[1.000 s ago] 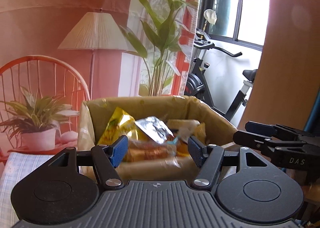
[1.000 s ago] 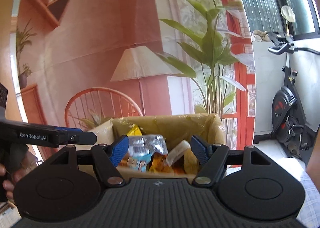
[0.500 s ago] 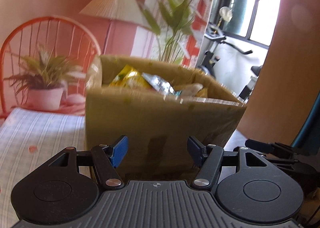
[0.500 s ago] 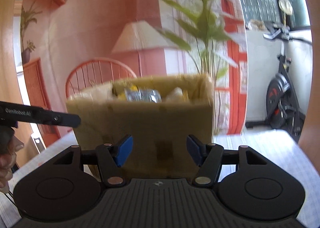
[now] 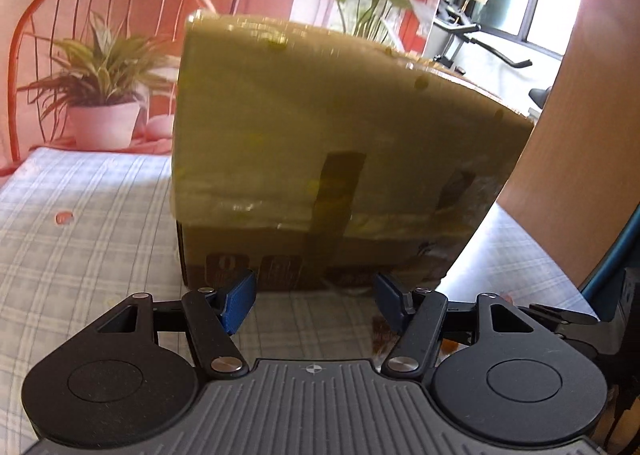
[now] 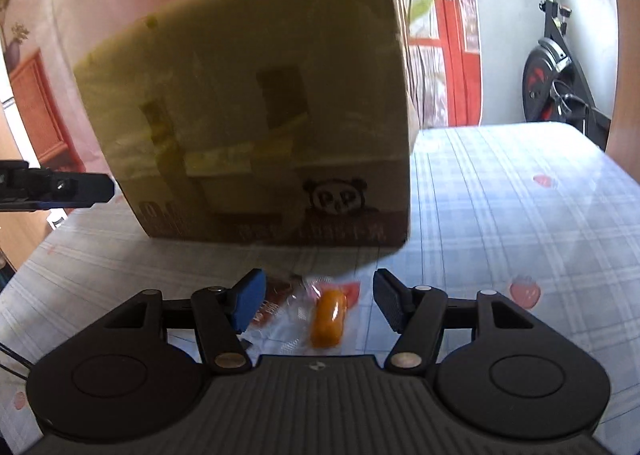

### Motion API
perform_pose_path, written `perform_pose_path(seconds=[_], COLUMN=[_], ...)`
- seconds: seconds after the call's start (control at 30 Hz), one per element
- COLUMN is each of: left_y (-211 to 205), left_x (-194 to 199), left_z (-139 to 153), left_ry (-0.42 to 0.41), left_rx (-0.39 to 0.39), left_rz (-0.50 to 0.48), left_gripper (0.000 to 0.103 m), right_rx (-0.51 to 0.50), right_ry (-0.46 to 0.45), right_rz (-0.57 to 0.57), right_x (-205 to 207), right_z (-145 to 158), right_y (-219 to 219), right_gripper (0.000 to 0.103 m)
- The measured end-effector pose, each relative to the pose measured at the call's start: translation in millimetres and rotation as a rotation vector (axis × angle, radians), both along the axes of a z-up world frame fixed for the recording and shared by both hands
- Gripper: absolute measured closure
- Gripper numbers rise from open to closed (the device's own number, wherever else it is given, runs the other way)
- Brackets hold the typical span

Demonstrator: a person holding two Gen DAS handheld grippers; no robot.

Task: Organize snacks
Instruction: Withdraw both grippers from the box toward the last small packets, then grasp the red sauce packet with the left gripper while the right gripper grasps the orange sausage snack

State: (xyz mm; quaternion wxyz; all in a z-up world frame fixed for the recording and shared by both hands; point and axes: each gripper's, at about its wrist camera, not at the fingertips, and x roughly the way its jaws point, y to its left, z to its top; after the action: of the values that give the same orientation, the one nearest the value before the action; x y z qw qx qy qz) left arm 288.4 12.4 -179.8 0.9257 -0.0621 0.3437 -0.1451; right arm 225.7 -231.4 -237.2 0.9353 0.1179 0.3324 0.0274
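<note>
A tall cardboard box [image 5: 344,143] wrapped in yellowish tape stands on the checked tablecloth; its contents are hidden from this low angle. It also fills the right wrist view [image 6: 256,107]. My left gripper [image 5: 312,301] is open and empty, low in front of the box's base. My right gripper [image 6: 318,299] is open and empty, just above an orange snack in a clear wrapper [image 6: 328,315] and a brown wrapped snack [image 6: 274,301] lying on the cloth before the box.
The checked tablecloth [image 6: 500,215] has strawberry prints. The other gripper shows at the left edge of the right wrist view [image 6: 56,189]. A potted plant [image 5: 100,95] and a red chair stand behind the table. An exercise bike [image 6: 560,83] is at the right.
Both grippers have dropped from above the box rim to table level in front of it. The snacks inside the box have gone out of sight; two wrapped snacks on the cloth have come into view.
</note>
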Motion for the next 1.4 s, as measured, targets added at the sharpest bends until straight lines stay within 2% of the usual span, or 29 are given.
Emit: perform_pose_path(seconds=[0.13,0.27,0.33,0.43,0.57,0.73,0.93,1.27,1.4], left_y=[0.7,0.9,-2.6,-6.9,-19.5,-45.4,-74.7,-97.0,-103.8], left_x=[2.5,4.8,4.4,4.6,7.1,13.5,27.9,32.0,32.1], left_z=[-4.7,-9.1,-12.8,-19.3,-27.8,-41.2,-53.1,-74.1,-79.1], left_ry=[0.01,0.023,0.034,0.061,0.085,0.086,0.11,0.136,0.112], left_rx=[0.005,0.008,0.01,0.01,0.017,0.062,0.073,0.133,0.158], left_rz=[0.003,0.006,0.005,-0.009,-0.074,-0.143,-0.203,-0.238,-0.23], left_gripper=[0.036,0.036,0.036,0.036,0.035,0.035,0.035,0.035,0.035], right_rx=[-0.035,-0.074,-0.098,-0.088,-0.07,-0.031,-0.043,-0.006,0.007], right_ry=[0.039,0.065,0.059,0.051,0.033,0.003,-0.014,-0.059,-0.067], right_rz=[0.006,0.006,0.0,0.002,-0.029,-0.114,-0.091,-0.134,-0.146], right_x=[7.7,7.7,4.7,2.9,-0.9,-8.3,-10.6,-18.7,-22.1], right_z=[-11.4,-21.3,-22.4,-20.8,-19.3,-20.0,-19.9,-18.8,-17.4], right_y=[6.2,10.8,12.4,9.5,1.5,-10.7,-7.8,-16.0,-18.1], right_gripper=[0.041,0.052,0.061,0.064,0.066,0.066,0.066,0.066,0.066])
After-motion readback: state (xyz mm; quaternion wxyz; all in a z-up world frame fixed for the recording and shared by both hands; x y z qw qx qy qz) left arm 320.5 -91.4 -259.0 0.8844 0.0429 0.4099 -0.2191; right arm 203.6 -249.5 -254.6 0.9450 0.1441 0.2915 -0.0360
